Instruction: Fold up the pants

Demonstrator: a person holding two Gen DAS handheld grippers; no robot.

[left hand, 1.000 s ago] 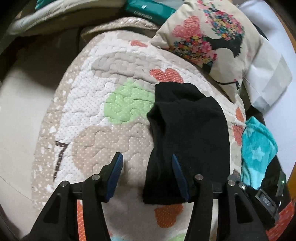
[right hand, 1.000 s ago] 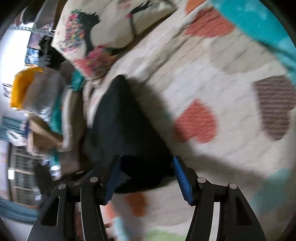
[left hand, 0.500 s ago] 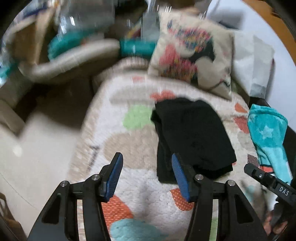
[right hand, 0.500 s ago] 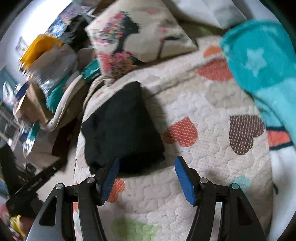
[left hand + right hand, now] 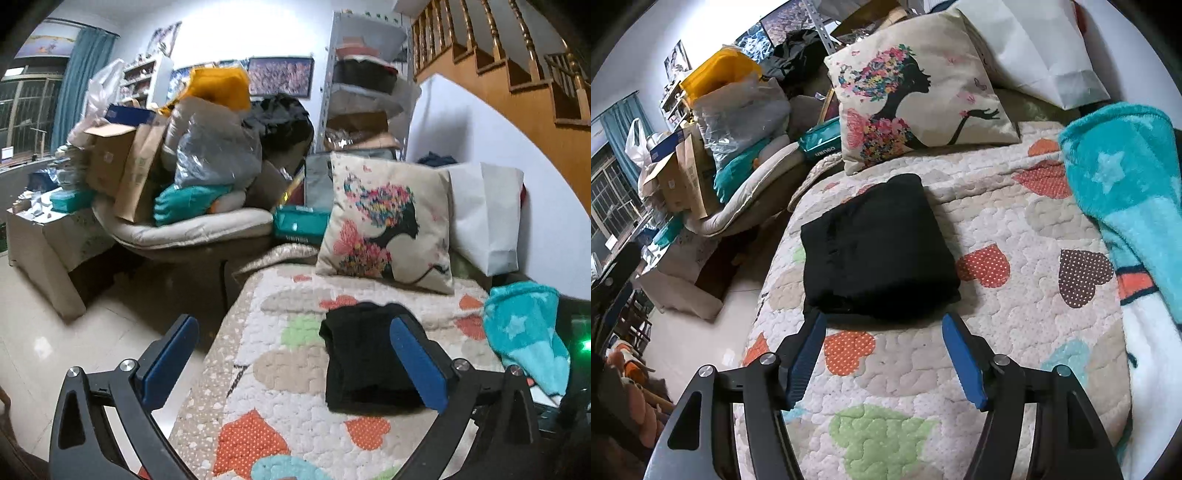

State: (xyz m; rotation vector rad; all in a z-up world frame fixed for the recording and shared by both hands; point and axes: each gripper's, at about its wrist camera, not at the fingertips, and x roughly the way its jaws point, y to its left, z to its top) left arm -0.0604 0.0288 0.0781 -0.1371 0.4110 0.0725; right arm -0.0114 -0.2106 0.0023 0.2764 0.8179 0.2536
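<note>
Both tongs were seen clear of the cloth, nothing gripped. L gripper was spread v. wide, jaws opening, blue pads well apart; R gripper was about half spread, jaws opening, nothing between them. Black pants were laid folded into a compact rectangle on the heart-pattern quilt, just beyond the R fingertips, nr the quilt's edge. Floral cushion was propped behind the pants; teal blanket was draped at the quilt's far side, w/ a white bag beside the cushion
</note>
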